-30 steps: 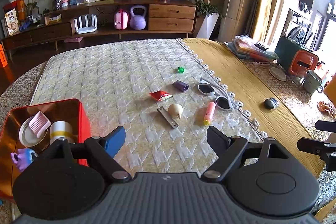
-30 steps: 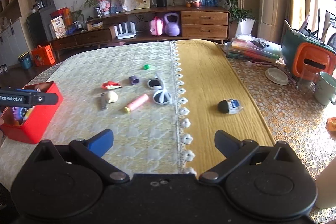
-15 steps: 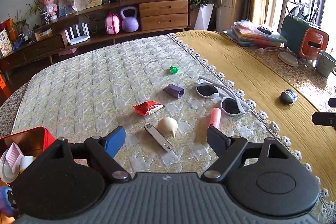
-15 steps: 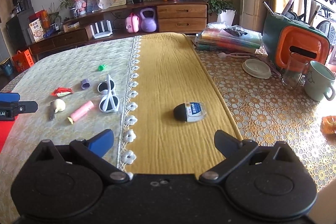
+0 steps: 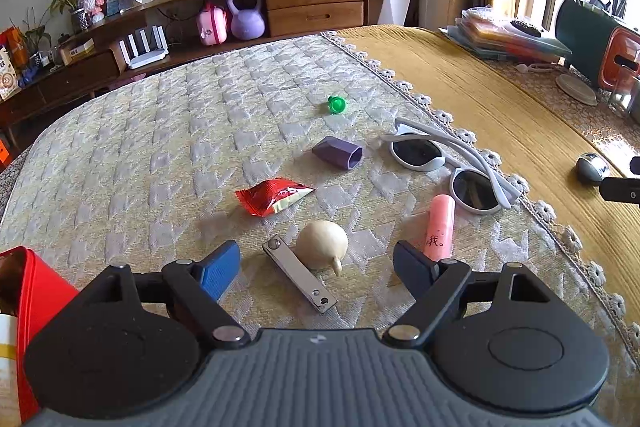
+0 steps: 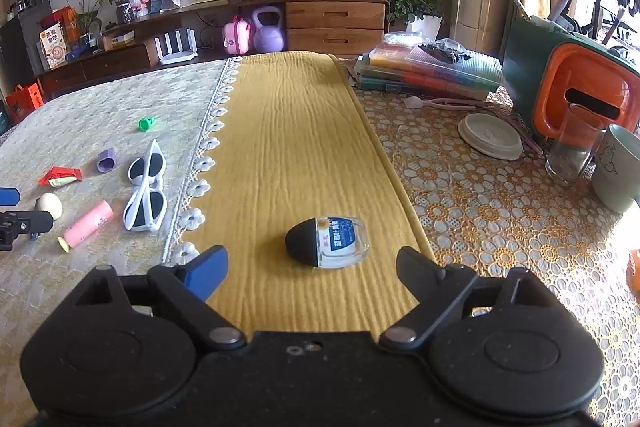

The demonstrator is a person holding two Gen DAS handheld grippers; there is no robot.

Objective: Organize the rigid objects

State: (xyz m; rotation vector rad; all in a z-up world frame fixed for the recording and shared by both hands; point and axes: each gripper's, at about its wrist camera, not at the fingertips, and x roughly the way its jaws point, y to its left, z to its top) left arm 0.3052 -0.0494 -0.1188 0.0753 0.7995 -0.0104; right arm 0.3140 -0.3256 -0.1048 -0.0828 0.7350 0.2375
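My left gripper hangs low over the quilted cloth, its jaws closing, pads touching nothing. A metal nail clipper and a cream gourd-shaped piece lie between its fingers. Around them are a pink tube, white sunglasses, a purple cap, a green knob and a red packet. The red box shows at the left edge. My right gripper is also closing, over the yellow runner, with a black-and-clear egg-shaped bottle just ahead between its fingers, untouched.
To the right on the lace cloth stand a stack of folders, a green-and-orange holder, a round lid, a glass and a mug. A low sideboard runs behind the table.
Both grippers came forward and down. The left swung right, away from the red box, to the clipper. The right swung right to the egg-shaped bottle and its jaws narrowed.
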